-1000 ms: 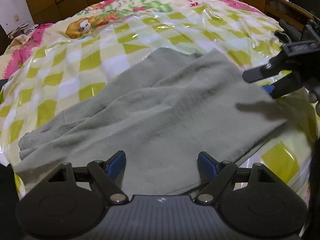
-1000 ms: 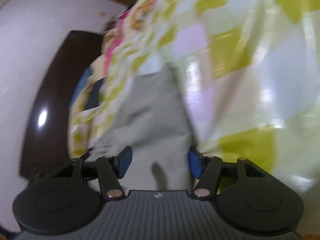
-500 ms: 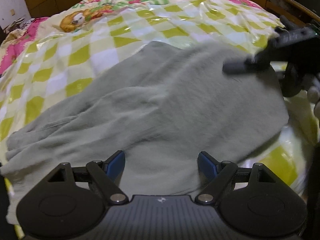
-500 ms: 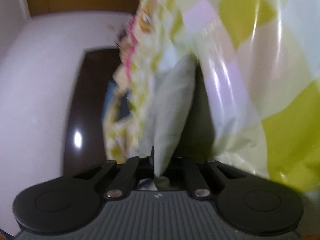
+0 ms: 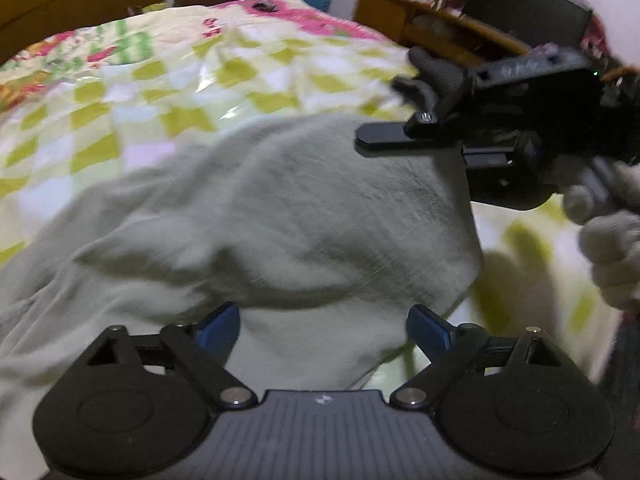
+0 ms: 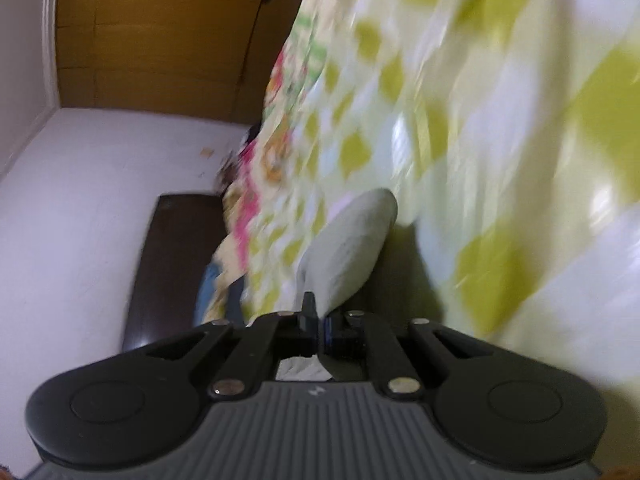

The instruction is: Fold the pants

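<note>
Grey-green pants (image 5: 280, 220) lie rumpled on a yellow-and-white checked bedspread (image 5: 160, 100). My left gripper (image 5: 322, 328) hovers low over their near edge, its jaws opening wide; cloth lies beneath them, but the blue pads (image 5: 224, 324) press on nothing. My right gripper (image 5: 362, 140) is shut on the pants' right edge and holds it raised off the bed, gripped by a white-gloved hand (image 5: 608, 248). In the right wrist view the right gripper (image 6: 318, 320) pinches a fold of the pants (image 6: 348, 248), which runs away over the bedspread (image 6: 480, 120).
Wooden furniture (image 5: 420, 28) loaded with clutter stands beyond the bed at the right. A wooden wardrobe (image 6: 160, 40) and white floor show past the bed. A dark board (image 6: 172, 260) lies on the floor beside it.
My right gripper shut on the pants' right edge and lifted it off the bed. My left gripper swung toward the right along the near edge, and its jaws spread wider.
</note>
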Motion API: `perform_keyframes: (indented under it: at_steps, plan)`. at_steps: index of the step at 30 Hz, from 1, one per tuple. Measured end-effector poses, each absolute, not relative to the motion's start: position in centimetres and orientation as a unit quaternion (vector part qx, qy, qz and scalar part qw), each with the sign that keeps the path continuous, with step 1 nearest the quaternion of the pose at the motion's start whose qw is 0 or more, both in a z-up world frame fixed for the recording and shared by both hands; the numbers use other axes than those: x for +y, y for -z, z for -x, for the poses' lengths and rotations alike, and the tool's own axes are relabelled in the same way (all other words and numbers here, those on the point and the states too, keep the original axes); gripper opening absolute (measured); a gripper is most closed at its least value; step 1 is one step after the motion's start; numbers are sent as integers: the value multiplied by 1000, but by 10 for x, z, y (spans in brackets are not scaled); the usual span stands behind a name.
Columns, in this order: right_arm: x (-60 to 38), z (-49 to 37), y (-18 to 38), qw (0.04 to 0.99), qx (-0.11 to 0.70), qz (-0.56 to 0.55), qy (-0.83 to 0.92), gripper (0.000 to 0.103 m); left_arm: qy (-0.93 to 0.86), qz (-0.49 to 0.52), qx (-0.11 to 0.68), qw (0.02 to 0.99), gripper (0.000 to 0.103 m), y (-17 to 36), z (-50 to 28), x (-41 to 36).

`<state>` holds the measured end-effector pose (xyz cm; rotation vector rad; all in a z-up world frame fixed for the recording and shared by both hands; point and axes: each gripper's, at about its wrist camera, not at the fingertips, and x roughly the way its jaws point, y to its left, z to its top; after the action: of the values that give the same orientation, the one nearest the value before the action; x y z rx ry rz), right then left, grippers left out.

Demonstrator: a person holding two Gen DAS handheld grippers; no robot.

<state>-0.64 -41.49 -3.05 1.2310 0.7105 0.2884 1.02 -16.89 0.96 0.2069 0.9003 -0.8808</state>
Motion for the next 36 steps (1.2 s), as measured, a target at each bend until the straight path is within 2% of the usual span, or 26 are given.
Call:
perform_keyframes:
  at_steps: [7,15,22,25,30,33,35,36]
  plan:
    - [-386,2,-6,771,336,-521,-143,6,338,-64,431,834,103,-24,-6,-80]
    - [-243,-55,-62,807,380,-391,-227,6,285,-8,425,859,103,-25,8,10]
    - [-112,-95,-24,800,470,-276,-249,6,292,42,414,861,103,-19,15,38]
    - [-83,-87,-14,797,498,-221,-261,7,284,24,424,859,101,-15,17,42]
    - [-67,-84,-12,782,527,-174,-284,14,299,15,429,852,101,-18,22,46]
    - [-63,-81,-16,775,524,-167,-311,23,302,32,438,846,101,-20,29,60]
    - [-59,-75,-16,764,532,-169,-324,43,294,35,444,846,101,-21,32,66]
    - [-58,-71,-15,764,530,-166,-328,44,287,35,444,848,101,-21,34,69]
